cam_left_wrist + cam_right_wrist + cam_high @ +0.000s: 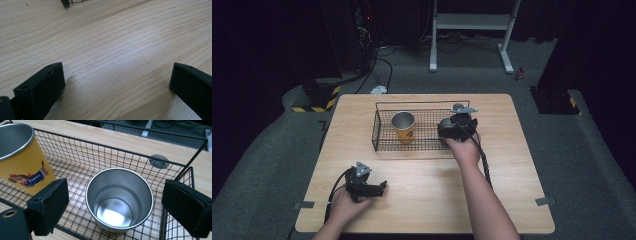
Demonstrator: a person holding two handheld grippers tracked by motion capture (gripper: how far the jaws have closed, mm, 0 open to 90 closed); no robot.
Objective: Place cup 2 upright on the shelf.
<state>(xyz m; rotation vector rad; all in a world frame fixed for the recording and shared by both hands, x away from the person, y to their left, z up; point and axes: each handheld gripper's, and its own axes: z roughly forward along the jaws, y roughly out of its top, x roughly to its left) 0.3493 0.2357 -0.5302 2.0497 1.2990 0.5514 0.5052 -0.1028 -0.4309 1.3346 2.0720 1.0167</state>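
Observation:
A black wire basket [382, 125] [125, 155] sits at the table's back middle. A yellow cup with a dog picture [403, 126] [21, 162] stands upright in its left part. A plain steel cup [119, 198] stands upright in the basket's right end. My right gripper [457, 125] [113, 206] hangs over that end, open, with a jaw on either side of the steel cup, touching nothing. My left gripper [371, 189] [116, 82] rests low over bare wood near the front left, open and empty.
The wooden table [427, 180] [112, 37] has free room in front of the basket. A grey round cap [159, 161] sits in the tabletop behind the basket. A white stand [472, 30] and cables [377, 65] lie on the floor beyond the table.

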